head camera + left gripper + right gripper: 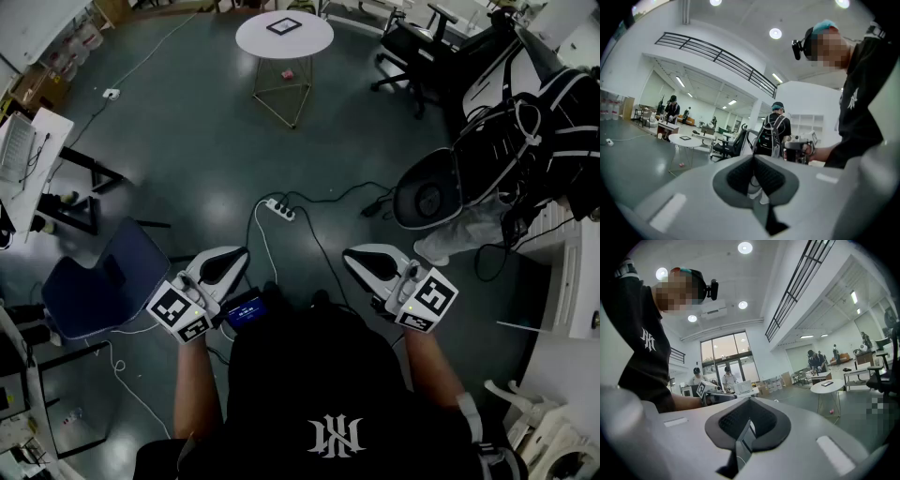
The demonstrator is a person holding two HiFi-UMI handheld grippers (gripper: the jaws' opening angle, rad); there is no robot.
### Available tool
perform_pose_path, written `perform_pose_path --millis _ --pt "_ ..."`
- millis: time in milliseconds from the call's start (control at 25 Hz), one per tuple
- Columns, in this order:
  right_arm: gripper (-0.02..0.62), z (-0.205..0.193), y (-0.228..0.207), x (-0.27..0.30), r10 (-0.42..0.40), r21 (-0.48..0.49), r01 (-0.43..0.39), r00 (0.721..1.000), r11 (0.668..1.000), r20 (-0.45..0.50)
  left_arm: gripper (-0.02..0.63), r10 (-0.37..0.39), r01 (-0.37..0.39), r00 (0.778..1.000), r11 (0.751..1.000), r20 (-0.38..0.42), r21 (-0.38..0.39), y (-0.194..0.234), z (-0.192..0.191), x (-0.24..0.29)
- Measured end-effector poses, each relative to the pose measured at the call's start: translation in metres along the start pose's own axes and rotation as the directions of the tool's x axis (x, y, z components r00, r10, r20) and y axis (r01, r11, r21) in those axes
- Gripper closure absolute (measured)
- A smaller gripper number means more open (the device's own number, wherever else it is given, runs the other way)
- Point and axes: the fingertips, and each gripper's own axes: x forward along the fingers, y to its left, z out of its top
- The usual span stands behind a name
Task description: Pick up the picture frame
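**Both grippers shut and empty, frame far off on the round table**

The person stands on a dark floor and holds 2 grippers out in front, about level. In the head view the left gripper (225, 265) and the right gripper (367, 262) sit side by side, apart, tips pointing away from the body. A small lit screen (246, 310) shows between them, close to the person's chest.

The left gripper's own view shows its jaws pressed together with nothing between them. The right gripper's view shows the same: jaws together, nothing held. Each view also catches the other gripper off to one side, held in a hand.

The frame (284, 25) lies flat on a round white table (309, 42) at the top of the head view, well apart from both grippers. It is dark with a pale centre. In the left gripper view the frame (685, 138) shows left of the jaws on the table (693, 142). In the right gripper view the frame (827, 384) shows to the right on the table (820, 389). A small pink thing (288, 74) lies on the floor under the table.

A white power strip (279, 209) lies on the floor between table and grippers, with cables trailing from it. A blue chair (103, 281) stands left of the left gripper. A black office chair (412, 56) stands right of the table.
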Motion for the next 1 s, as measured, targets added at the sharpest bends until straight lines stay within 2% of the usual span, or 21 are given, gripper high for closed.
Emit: perform_pose_path --millis 120,320,520,760,1000 --pt "0.595 -0.002 -0.005 -0.010 0.007 -0.041 -0.007 1.000 0.999 -0.010 0.603 0.006 -0.004 0.999 0.999 -0.046 0.039 -0.011 -0.013 0.018" --pt "0.595 -0.011 -0.014 -0.035 0.013 -0.044 -0.014 1.000 0.999 -0.018 0.603 0.018 -0.018 1.000 1.000 0.016 -0.001 -0.032 -0.009 0.034" --pt "0.595 -0.018 -0.019 -0.057 0.022 -0.029 -0.022 1.000 0.999 -0.010 0.603 0.037 -0.037 0.999 0.999 -0.005 0.017 -0.053 -0.014 0.043" --pt "0.600 -0.020 -0.027 -0.068 0.015 0.006 -0.015 0.999 1.000 0.046 0.603 0.067 -0.067 0.998 0.997 -0.005 0.023 -0.065 -0.015 0.045" --pt "0.595 -0.016 -0.038 -0.068 0.018 -0.027 -0.017 1.000 0.999 0.016 0.603 0.088 -0.087 0.996 0.996 -0.018 0.019 -0.063 -0.011 0.049"
